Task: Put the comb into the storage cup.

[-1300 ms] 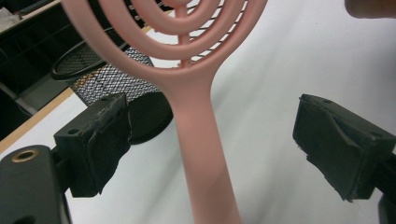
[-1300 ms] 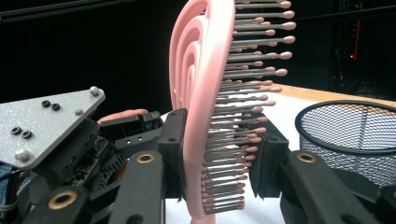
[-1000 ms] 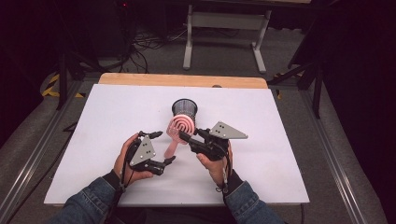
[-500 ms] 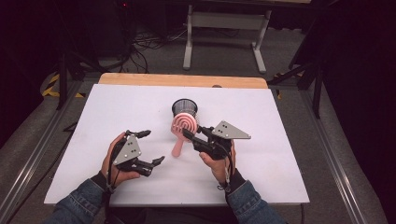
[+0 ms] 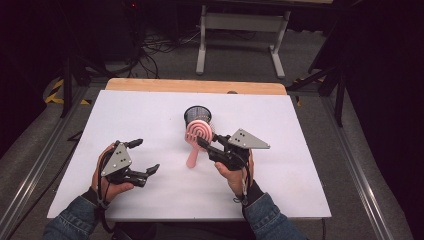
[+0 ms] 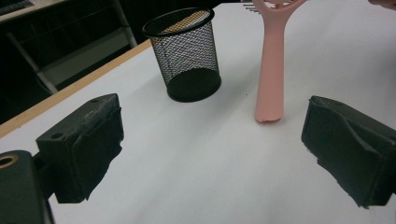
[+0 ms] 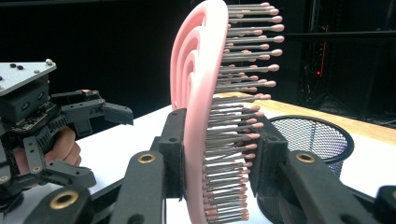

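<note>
One hand-held gripper [image 5: 204, 144], the right, clamps the pink hairbrush [image 5: 196, 139]; the left hand-held gripper [image 5: 145, 156] gapes empty.

The hairbrush [image 5: 194, 142] is pale pink, its head cut in concentric arcs; its grey bristles end in pink tips. At 12 o'clock from it, the mesh cup [image 5: 197, 116] is black wire in a fine grid. The worktop [image 5: 150, 115] is white, with a light wood strip along its far edge. Each hand-held gripper, left [image 5: 142, 157] and right [image 5: 204, 143], is black with 1 grey plate and brass-coloured pivots. Both sleeves [image 5: 75, 222] are blue denim.
</note>
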`<state>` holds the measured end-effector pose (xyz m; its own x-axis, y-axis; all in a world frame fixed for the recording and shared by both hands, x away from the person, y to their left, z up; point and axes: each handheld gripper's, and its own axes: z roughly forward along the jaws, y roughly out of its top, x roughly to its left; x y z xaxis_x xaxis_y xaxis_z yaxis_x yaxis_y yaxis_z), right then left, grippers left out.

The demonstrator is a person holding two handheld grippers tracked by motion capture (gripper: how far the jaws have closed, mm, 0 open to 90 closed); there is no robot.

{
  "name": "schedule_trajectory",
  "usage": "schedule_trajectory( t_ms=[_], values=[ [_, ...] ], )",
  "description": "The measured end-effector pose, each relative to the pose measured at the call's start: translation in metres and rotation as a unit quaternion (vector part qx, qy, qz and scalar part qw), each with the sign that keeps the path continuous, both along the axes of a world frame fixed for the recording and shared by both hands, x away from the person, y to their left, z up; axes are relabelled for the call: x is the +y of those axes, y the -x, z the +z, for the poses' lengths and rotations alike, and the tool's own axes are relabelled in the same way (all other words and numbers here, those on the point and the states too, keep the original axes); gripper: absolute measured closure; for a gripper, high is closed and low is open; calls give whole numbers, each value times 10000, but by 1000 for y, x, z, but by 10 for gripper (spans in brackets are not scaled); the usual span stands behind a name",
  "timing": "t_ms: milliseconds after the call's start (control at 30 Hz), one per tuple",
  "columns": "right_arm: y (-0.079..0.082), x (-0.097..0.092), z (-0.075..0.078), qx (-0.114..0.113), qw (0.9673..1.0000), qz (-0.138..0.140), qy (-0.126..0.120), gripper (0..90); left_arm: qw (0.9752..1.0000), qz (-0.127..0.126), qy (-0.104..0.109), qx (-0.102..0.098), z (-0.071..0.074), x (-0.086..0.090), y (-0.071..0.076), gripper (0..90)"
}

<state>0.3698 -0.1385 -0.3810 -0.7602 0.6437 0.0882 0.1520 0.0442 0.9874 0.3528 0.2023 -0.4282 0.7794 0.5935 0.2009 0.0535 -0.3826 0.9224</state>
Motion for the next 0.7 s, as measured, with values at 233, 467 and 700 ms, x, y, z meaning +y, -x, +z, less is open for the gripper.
schedule_trajectory(
  t_ms=[233, 467, 700],
  values=[
    [0, -2, 2, -58, 10000, -60, 24, 635, 9999, 101, -18, 40, -2, 9, 5, 69],
    [0, -3, 4, -129, 9999, -97, 41, 636, 9999, 140, -17, 71, -4, 13, 5, 68],
    [1, -3, 6, -185, 9997, -94, 99, 637, 9998, 161, -32, 96, -5, 13, 3, 69]
  ],
)
